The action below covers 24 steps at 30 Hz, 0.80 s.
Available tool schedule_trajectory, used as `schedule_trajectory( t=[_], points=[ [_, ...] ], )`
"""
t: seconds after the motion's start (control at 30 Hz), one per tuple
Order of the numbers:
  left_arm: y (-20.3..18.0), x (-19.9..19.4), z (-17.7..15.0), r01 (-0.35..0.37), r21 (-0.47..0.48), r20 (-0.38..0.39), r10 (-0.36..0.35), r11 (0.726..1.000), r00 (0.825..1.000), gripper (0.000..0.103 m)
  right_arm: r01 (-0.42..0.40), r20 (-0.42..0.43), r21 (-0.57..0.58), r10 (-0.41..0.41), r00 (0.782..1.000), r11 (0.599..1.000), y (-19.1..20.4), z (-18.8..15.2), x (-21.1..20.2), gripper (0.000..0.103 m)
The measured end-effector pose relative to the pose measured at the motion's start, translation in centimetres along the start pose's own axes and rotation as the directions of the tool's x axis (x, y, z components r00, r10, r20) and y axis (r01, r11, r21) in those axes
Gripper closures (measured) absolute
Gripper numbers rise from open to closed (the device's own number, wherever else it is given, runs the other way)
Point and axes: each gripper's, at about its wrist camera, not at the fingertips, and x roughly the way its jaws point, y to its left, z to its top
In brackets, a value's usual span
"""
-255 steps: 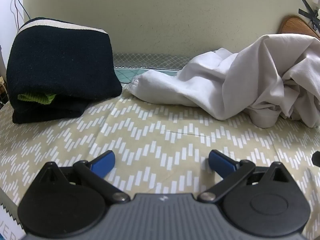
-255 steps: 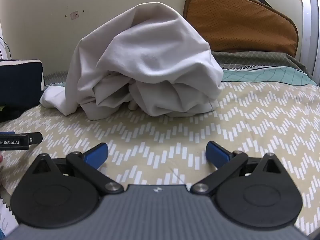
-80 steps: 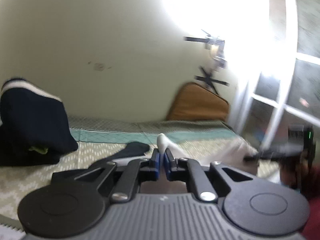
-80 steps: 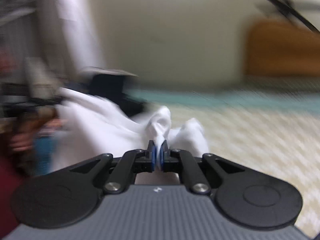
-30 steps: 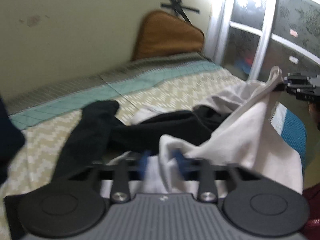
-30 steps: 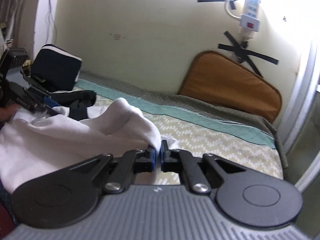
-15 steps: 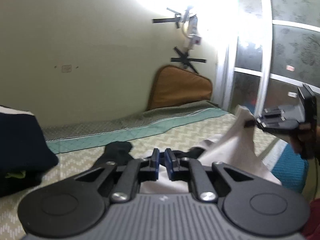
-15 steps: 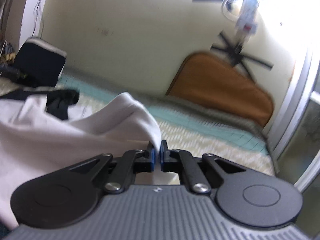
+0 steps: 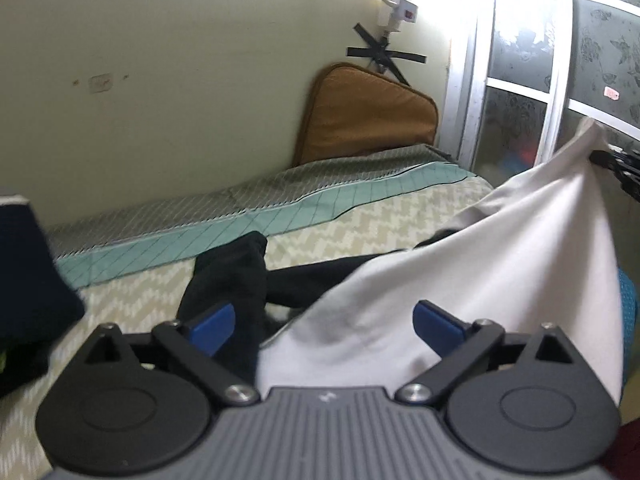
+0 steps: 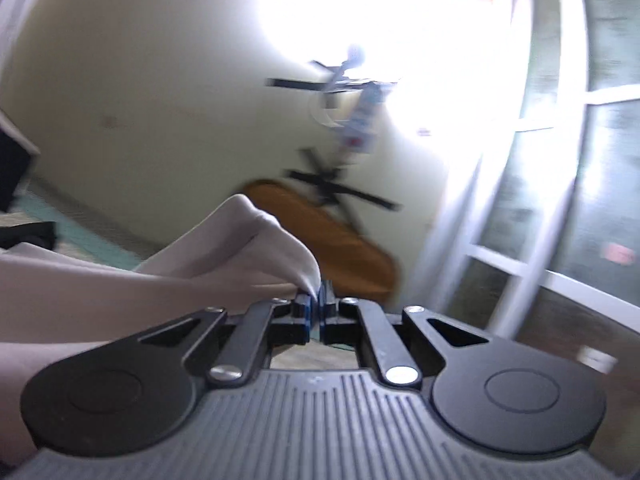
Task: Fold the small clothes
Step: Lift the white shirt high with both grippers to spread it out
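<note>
A black garment point(image 9: 236, 276) is lying crumpled on the bed just ahead of the left gripper point(image 9: 324, 324), partly tucked under the white garment point(image 9: 460, 280). A folded navy item point(image 9: 28, 276) is sitting at the left edge of that view, and an orange-brown cushion point(image 9: 368, 116) is leaning against the wall at the head of the bed.

The white garment is hanging as a smooth, taut sheet, rising from in front of the left gripper up to a raised corner at the right, where the right gripper point(image 10: 316, 312) is pinching it with jaws closed tight on the cloth's edge. The left gripper's blue pads point(image 9: 212, 324) are standing wide apart, gripping nothing, with the white cloth draping between them.

The bedsheet point(image 9: 372, 220) is showing a beige zigzag print with a teal checked band behind it. A pale yellow wall point(image 9: 180, 80) is carrying a taped-up power strip point(image 9: 396, 0), and a frosted glass door point(image 9: 560, 60) is standing at the right. The right wrist view is blurred.
</note>
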Motion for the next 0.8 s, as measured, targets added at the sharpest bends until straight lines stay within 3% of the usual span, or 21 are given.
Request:
schedule_trajectory(
  t=[0.1,0.23,0.33,0.4,0.5,0.53,0.57,0.6,0.73,0.8],
  points=[
    [-1.7,2.1,0.7,0.022,0.088,-0.027,-0.020,0.996,0.999,0.004,0.074,-0.034,0.095,-0.071,0.997,0.993,-2.4,-2.2,-0.4,0.097],
    [-5.0,5.2,1.1,0.065,0.224,-0.084,-0.048,0.972,0.995,0.004,0.082,-0.149,0.102,-0.066,0.987,0.991,-3.1,-5.7,-0.2,0.097],
    [-6.6,7.8,1.2,0.118,0.287,-0.150,-0.077,0.951,0.986,0.004,0.068,-0.181,0.140,-0.042,0.983,0.988,-3.6,-7.0,0.3,0.097],
    [-6.6,9.0,1.1,0.135,0.278,-0.185,-0.085,0.951,0.979,0.004,0.057,-0.179,0.143,-0.031,0.983,0.988,-3.7,-7.2,0.5,0.097],
    [-5.0,10.6,1.6,0.200,0.164,-0.243,-0.156,0.966,0.957,0.006,0.042,-0.177,0.132,-0.018,0.984,0.990,-3.4,-7.0,0.6,0.097],
    [-4.4,10.7,1.7,0.211,0.122,-0.244,-0.176,0.970,0.954,0.012,0.043,-0.179,0.133,-0.018,0.984,0.990,-3.4,-6.9,0.4,0.097],
    [-4.0,10.6,1.6,0.214,0.098,-0.240,-0.185,0.972,0.953,0.035,0.041,-0.181,0.137,-0.016,0.983,0.990,-3.5,-7.0,0.9,0.097],
    [-3.9,10.3,1.6,0.200,0.096,-0.233,-0.174,0.975,0.957,0.051,0.038,-0.182,0.142,-0.011,0.983,0.989,-3.5,-6.9,1.0,0.097],
    [-4.7,7.8,1.1,0.123,0.147,-0.200,-0.093,0.981,0.975,0.061,0.038,-0.185,0.146,-0.010,0.983,0.989,-3.4,-7.0,1.0,0.097],
    [-5.2,5.9,0.4,0.119,0.168,-0.175,-0.089,0.979,0.980,0.087,0.036,-0.186,0.155,-0.006,0.983,0.987,-3.2,-7.1,0.9,0.097]
  ],
)
